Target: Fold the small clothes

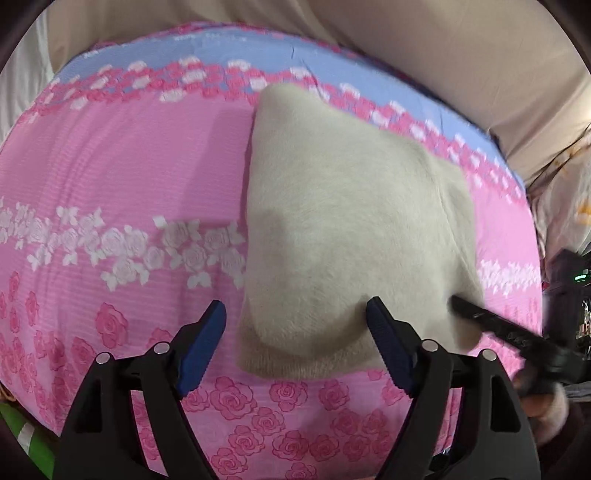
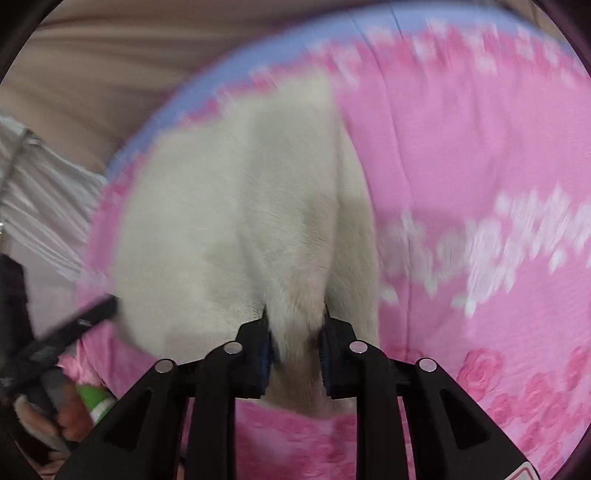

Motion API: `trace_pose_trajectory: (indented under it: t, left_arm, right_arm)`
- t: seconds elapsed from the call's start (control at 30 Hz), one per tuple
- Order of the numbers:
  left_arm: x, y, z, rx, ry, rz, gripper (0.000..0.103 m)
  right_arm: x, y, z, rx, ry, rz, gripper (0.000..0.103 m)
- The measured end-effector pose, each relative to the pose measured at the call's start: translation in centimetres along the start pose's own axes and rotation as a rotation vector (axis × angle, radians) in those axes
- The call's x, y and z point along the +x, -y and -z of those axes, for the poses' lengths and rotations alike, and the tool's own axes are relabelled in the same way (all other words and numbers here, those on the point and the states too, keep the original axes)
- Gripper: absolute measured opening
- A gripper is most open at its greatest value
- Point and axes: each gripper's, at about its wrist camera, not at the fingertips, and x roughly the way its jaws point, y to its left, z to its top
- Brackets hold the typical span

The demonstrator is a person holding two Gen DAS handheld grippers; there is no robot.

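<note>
A cream fuzzy garment lies on a pink rose-print sheet. My left gripper is open, its jaws spread on either side of the garment's near left corner, and it holds nothing. My right gripper is shut on a bunched fold of the same garment at its near edge. One finger of the right gripper shows in the left wrist view, touching the garment's right edge. The right wrist view is blurred.
The sheet has a blue band along its far edge. Beige fabric lies beyond it. A green object sits by the near left corner. Dark clutter stands at the right.
</note>
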Motion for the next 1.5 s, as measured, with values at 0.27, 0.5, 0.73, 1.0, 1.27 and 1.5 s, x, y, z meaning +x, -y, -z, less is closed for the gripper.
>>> trace_pose_trajectory:
  t: [0.27,0.5,0.73,1.0,1.27,1.5]
  left_arm:
    - [-0.9,0.5,-0.3,0.032,0.054,-0.059,0.076]
    - [-0.9,0.6,-0.6,0.041,0.061,-0.074,0.076]
    - [-1.4,-0.1,-0.7,0.024,0.084,-0.089,0.077]
    - [-0.9,-3.8,-2.5,-0.179,0.069,0.052,0.091]
    - [5.0,-3.6,-4.1,-0.251,-0.097,0.175,0.09]
    - [2.1,-2.7,-5.5,-0.224,-0.059,0.269,0.043]
  right_arm:
    - [-5.7,-8.8,-3.0,-0.234,0.206,0.041,0.023]
    - [3.1,-5.1,-7.1,-0.17,0.057,0.157,0.013]
    - [-1.4,-5.3,-6.2,-0.141,0.129,0.154,0.039]
    - [-0.6,0.8,-3.6,0.09,0.072,0.027,0.064]
    - [4.0,1.5,-3.7,0.232,-0.013,-0.185,0.052]
    - [-1.2,-3.1,-4.0,0.092,0.104,-0.167,0.027]
